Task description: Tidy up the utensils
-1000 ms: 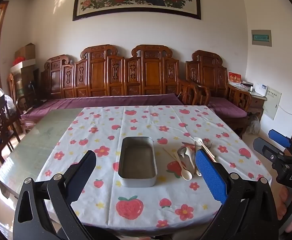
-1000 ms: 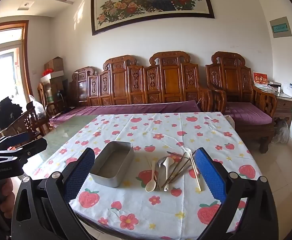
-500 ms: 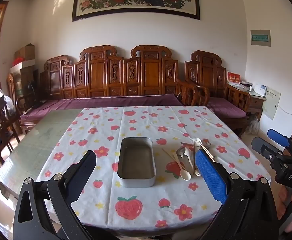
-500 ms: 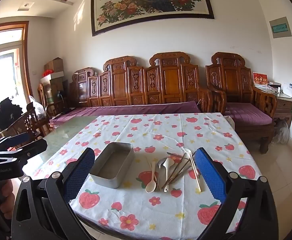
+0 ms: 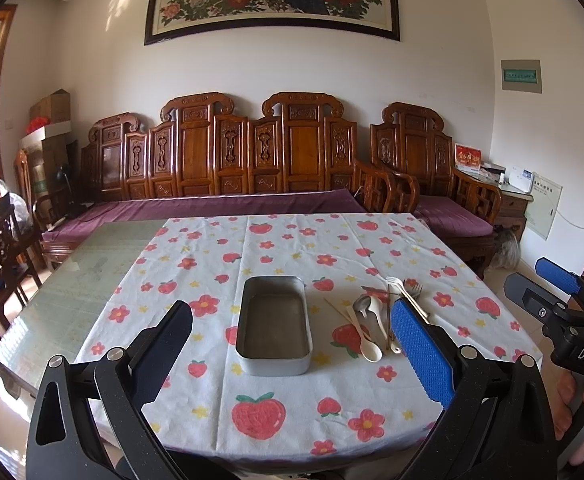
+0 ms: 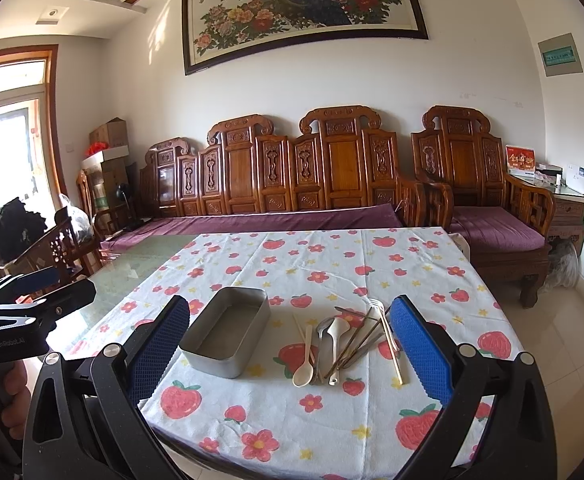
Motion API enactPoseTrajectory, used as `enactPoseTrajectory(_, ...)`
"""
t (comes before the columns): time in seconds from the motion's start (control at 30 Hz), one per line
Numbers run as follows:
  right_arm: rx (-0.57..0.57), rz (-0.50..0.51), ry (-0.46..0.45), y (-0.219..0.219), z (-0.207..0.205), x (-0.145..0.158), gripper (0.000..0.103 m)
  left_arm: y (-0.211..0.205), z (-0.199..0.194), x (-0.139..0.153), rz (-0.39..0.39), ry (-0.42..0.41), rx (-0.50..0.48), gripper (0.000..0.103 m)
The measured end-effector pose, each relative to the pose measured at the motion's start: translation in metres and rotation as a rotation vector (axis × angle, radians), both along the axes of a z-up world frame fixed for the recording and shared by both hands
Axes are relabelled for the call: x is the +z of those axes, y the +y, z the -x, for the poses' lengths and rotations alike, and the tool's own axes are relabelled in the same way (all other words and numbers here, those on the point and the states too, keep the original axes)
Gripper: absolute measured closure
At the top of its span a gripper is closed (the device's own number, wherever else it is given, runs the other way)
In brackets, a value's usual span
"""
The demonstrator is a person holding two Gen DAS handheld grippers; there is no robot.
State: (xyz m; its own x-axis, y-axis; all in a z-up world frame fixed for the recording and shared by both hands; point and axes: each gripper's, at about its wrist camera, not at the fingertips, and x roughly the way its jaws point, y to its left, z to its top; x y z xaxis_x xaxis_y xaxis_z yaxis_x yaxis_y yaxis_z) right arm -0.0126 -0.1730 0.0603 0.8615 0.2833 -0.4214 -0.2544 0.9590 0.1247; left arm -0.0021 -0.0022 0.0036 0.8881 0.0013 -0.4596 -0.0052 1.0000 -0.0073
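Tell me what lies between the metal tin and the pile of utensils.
Only bare tablecloth: in the right wrist view a strip of it separates the metal tin from the pile of utensils. Nothing else sits there.

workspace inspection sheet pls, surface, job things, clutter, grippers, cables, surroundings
surface: table with glass top, partly covered by a strawberry-print tablecloth.
job's things: empty metal tray; right of it a loose pile of utensils: spoons, forks, chopsticks. None in the tray yet.
clutter: nothing seen on the table.
grippers: left gripper open, holding nothing; right gripper open, holding nothing; both short of the table.
cables: nothing seen.
surroundings: carved wooden bench with purple cushion, framed peacock painting, cardboard boxes.
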Motion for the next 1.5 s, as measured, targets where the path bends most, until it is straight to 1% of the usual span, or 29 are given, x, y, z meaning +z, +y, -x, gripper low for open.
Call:
enactPoseTrajectory(0.13, -0.001, -0.001, -0.001, 0.0, 0.0, -0.001, 0.002, -0.001, 0.001, 0.006, 0.0, 0.0, 0.001, 0.007)
enactPoseTrajectory(0.57, 0.0, -0.002, -0.002, 0.0, 0.0, -0.001, 0.002, -0.001, 0.001, 0.006, -0.001, -0.003, 0.001, 0.007)
enactPoseTrajectory(0.87, 0.0, -0.004, -0.003, -0.001, 0.0, -0.001, 0.002, -0.004, 0.004, 0.024, -0.003, -0.007, -0.002, 0.007)
enactPoseTrajectory(1.1, 0.001, -0.005, -0.004, -0.001, 0.0, -0.001, 0.002, -0.004, 0.005, 0.024, -0.005, -0.009, -0.002, 0.007)
enactPoseTrajectory(1.13, 0.001, -0.004, -0.005, 0.001, 0.0, 0.007, 0.002, -0.004, 0.005, 0.022, -0.004, -0.009, -0.002, 0.007)
enactPoseTrajectory(1.17, 0.0, -0.004, -0.006, 0.001, -0.001, 0.009, 0.002, -0.004, 0.005, 0.022, -0.005, -0.009, -0.002, 0.007)
enactPoseTrajectory(1.5, 0.001, -0.006, -0.005, 0.0, 0.001, 0.006, 0.002, -0.004, 0.005, 0.022, -0.006, -0.01, -0.001, 0.007)
